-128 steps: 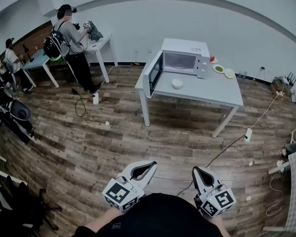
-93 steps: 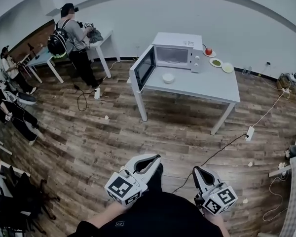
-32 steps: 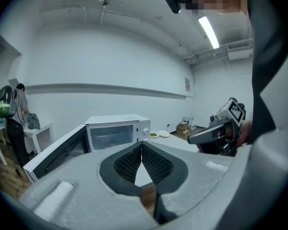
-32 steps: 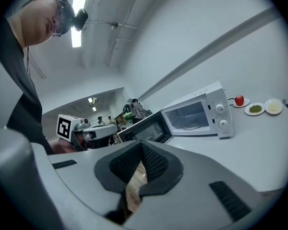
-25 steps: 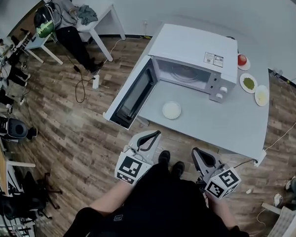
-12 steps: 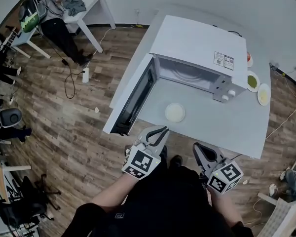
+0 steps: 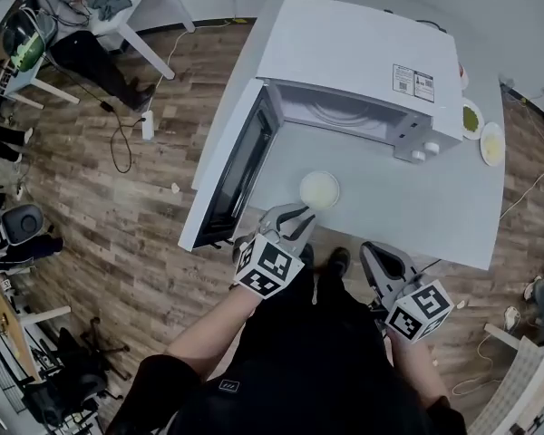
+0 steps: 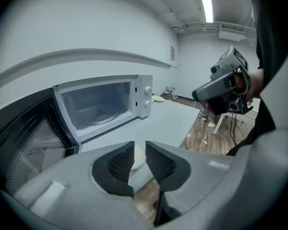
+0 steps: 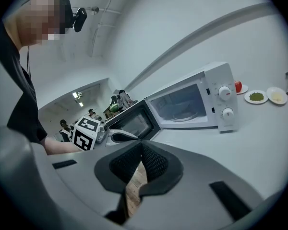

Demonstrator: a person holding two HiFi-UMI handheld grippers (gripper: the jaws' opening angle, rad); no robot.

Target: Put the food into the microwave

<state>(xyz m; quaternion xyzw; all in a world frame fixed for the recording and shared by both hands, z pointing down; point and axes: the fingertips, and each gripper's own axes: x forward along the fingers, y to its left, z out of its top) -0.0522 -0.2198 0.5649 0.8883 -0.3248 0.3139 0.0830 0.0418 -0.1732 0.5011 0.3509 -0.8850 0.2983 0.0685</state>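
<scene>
A round white dish of pale food point(image 7: 318, 189) sits on the grey table point(image 7: 408, 208), in front of the white microwave point(image 7: 354, 53). The microwave's door point(image 7: 231, 175) swings wide to the left and its cavity point(image 8: 98, 107) holds only the turntable. My left gripper point(image 7: 295, 214) hovers at the table's near edge, just short of the dish. Its jaws have just been opening and stand a little apart with nothing between them. The dish point(image 8: 138, 158) shows beyond the gap of that gripper point(image 8: 139, 147). My right gripper point(image 7: 374, 250) hangs lower right, off the table. Its pads point(image 9: 153, 159) meet, empty.
Behind the microwave's right side are a plate of green food point(image 7: 471, 119), a pale plate point(image 7: 493, 143) and something red point(image 9: 237, 86). A second white table point(image 7: 131, 7) with a person at it stands far left. Cables point(image 7: 118, 148) lie on the wood floor.
The view has closed in on the table and microwave. My left gripper has moved forward and down to the table's near edge beside the dish. The right one has shifted slightly.
</scene>
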